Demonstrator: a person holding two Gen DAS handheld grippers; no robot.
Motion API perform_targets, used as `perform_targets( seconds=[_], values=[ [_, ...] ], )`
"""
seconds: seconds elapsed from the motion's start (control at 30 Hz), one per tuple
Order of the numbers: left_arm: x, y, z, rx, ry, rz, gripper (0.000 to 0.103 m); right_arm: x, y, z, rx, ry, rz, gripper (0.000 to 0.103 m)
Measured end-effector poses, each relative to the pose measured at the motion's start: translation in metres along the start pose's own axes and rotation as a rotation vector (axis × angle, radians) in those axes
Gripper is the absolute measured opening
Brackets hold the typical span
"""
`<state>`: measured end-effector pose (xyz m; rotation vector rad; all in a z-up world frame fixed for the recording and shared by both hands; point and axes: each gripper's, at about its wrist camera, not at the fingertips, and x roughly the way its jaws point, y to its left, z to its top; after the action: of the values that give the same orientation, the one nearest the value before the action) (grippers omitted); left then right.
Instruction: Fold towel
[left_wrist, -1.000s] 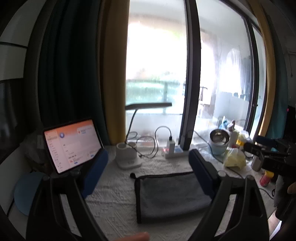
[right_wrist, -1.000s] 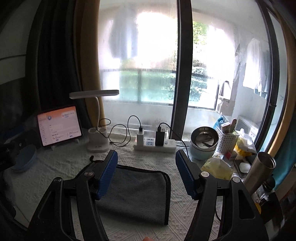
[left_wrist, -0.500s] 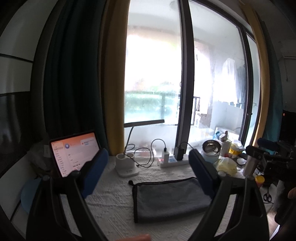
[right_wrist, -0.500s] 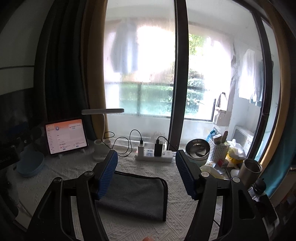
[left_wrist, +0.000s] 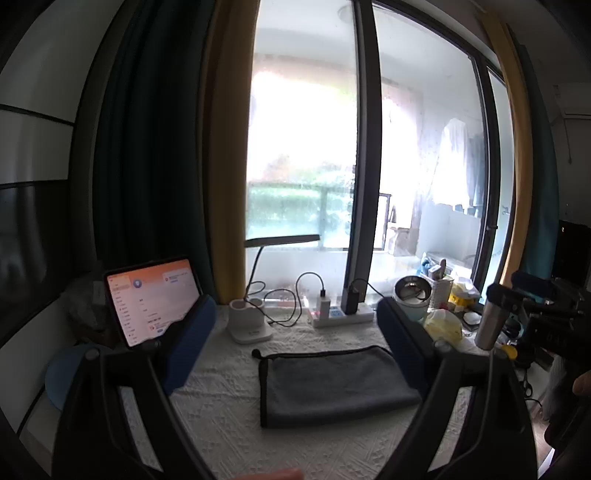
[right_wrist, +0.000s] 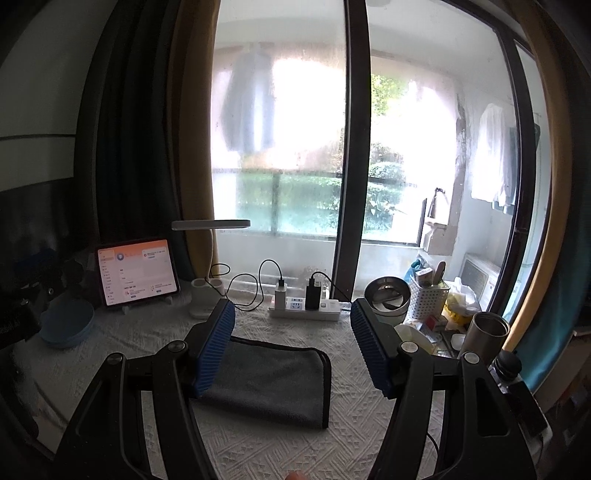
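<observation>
Towel (left_wrist: 334, 382) lies folded flat on the white tablecloth (left_wrist: 221, 417), both grippers, left gripper (left_wrist: 295, 332) and right gripper (right_wrist: 291, 347), spread wide above, gripping nothing; I'd descend squarely, pinch matching corners, keep edges aligned

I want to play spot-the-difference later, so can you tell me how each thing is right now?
towel: folded, flat on the table
left tongs: open, empty
right tongs: open, empty
tablet: screen on, propped up
lamp: looks off
chargers: plugged into the strip
tumbler: no lid, upright
</observation>
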<state>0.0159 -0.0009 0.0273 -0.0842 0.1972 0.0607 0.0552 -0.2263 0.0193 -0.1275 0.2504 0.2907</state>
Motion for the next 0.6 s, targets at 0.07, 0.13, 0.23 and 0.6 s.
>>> perform_targets(
  seconds=[0.07,0.13,0.23,0.6],
  values=[
    [-0.0019,0.0002,-0.0006,0.002,-0.002,0.003,0.09,-0.0007,0.0006,-0.0002,0.0,-0.003,0.0,0.068],
    [-0.0026,0.0005,-0.0009,0.002,-0.002,0.002,0.09,-0.0014,0.0002,-0.0003,0.001,-0.003,-0.001,0.068],
    [-0.0038,0.0007,-0.0007,0.001,-0.003,0.002,0.09,-0.0016,-0.0001,-0.0005,0.001,-0.003,-0.001,0.068],
    [-0.0054,-0.0012,0.0005,0.004,-0.002,0.0,0.09,-0.0034,-0.0011,0.0011,0.004,-0.007,-0.005,0.068]
  ],
)
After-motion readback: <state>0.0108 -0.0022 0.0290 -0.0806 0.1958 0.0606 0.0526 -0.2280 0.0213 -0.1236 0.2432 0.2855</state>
